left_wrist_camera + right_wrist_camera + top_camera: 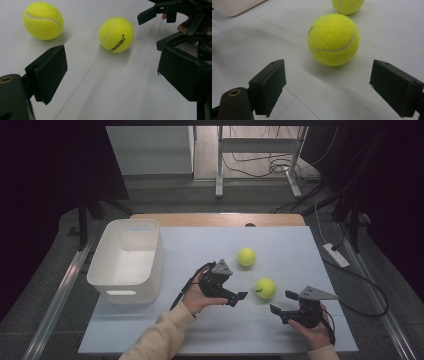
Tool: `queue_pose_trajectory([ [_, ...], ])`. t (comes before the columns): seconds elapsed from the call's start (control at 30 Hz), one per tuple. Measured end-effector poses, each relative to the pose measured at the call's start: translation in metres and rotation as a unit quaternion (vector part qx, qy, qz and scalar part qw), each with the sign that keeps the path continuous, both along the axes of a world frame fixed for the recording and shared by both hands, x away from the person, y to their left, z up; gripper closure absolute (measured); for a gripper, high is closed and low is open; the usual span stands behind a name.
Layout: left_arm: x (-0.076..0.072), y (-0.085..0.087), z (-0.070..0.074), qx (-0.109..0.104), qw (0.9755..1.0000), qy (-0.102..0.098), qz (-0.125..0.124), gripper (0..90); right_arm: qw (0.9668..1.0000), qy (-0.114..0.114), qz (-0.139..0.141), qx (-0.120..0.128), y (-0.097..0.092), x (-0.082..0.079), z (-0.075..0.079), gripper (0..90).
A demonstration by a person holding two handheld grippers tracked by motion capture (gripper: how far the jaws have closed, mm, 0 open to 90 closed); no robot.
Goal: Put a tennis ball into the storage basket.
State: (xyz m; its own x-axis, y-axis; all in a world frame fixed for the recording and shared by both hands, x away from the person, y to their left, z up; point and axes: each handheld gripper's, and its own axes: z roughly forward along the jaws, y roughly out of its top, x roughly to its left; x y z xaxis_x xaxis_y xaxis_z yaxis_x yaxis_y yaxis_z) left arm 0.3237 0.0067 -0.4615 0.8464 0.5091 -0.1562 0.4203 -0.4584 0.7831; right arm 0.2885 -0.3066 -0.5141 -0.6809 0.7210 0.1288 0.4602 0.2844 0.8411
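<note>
Two yellow tennis balls lie on the white table [200, 330]. The nearer ball [265, 288] [116, 34] [333, 39] sits between the two grippers; the farther ball [246, 256] [43, 20] [347, 5] lies behind it. My left gripper [235, 292] [112, 67] is open and empty, pointing right at the nearer ball from a short gap away. My right gripper [283, 302] [334, 85] is also open and empty, low over the table, with the nearer ball just ahead of its jaws and untouched. The right gripper [172, 15] also appears beyond that ball in the left gripper view.
A white plastic bin [125, 260] [234, 6] stands empty at the table's left side. A wooden edge [215, 219] runs along the back of the table. Cables and a power strip [336, 254] lie on the floor to the right.
</note>
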Motion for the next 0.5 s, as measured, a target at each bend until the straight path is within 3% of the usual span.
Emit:
queue_pose_trajectory([
  [0.5, 0.009, -0.017, -0.001, 0.008, 0.9999, 0.005, -0.012, 9.3, 1.0000, 0.000, -0.001, -0.001, 0.001, 0.000, 0.000, 13.3],
])
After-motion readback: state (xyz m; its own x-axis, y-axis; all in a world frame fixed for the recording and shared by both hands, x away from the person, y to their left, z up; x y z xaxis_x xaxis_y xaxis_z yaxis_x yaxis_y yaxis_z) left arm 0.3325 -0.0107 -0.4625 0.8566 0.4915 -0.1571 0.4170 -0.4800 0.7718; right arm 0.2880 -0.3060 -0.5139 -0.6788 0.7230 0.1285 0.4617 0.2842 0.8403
